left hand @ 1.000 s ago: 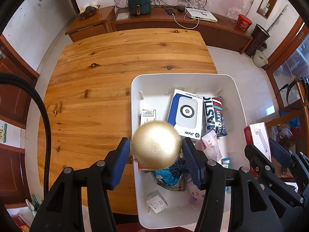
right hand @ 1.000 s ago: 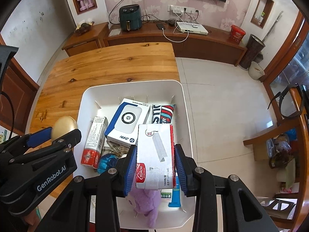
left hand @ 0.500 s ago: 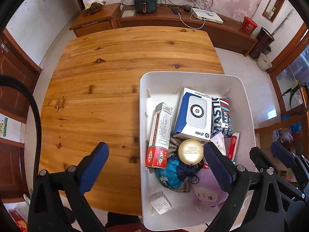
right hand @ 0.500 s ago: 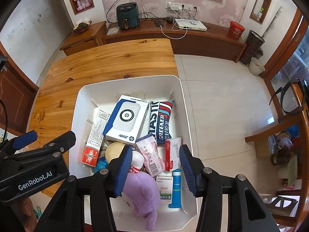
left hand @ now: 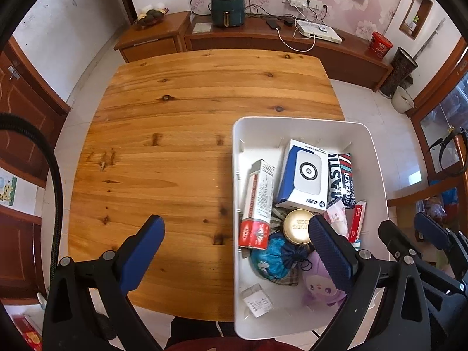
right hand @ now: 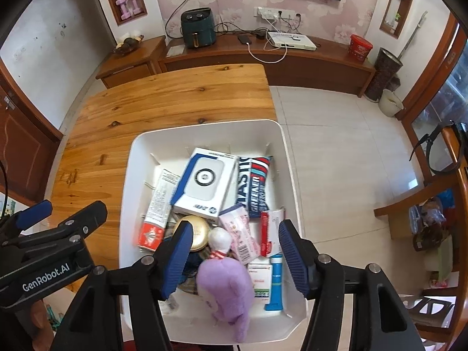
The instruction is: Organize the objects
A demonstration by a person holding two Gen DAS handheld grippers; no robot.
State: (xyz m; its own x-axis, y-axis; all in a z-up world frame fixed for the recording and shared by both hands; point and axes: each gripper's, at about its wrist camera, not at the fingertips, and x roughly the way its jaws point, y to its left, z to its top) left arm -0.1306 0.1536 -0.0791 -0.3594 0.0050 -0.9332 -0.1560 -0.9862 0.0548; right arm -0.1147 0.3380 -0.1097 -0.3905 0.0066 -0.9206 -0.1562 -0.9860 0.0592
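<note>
A white bin (left hand: 377, 158) (right hand: 130, 175) sits at the wooden table's right edge, filled with items. A gold round tin (left hand: 298, 226) (right hand: 196, 231) lies in it among a blue-white box (left hand: 304, 172) (right hand: 204, 181), a red-white carton (left hand: 257, 204) (right hand: 156, 207), a purple plush toy (left hand: 320, 283) (right hand: 225, 280) and a small red-white box (right hand: 270, 231). My left gripper (left hand: 237, 251) is open and empty above the bin's left wall. My right gripper (right hand: 234, 260) is open and empty above the plush toy.
The wooden table (left hand: 175, 146) (right hand: 146, 108) stretches left of the bin. A low wooden cabinet (left hand: 263, 41) with a green air fryer (left hand: 227, 7) and cables runs along the far wall. Tiled floor (right hand: 336, 146) and chairs lie to the right.
Both grippers opened and let go: the gold tin and the red-white box dropped into the bin. Both grippers then rose and drew back, the left shifting left.
</note>
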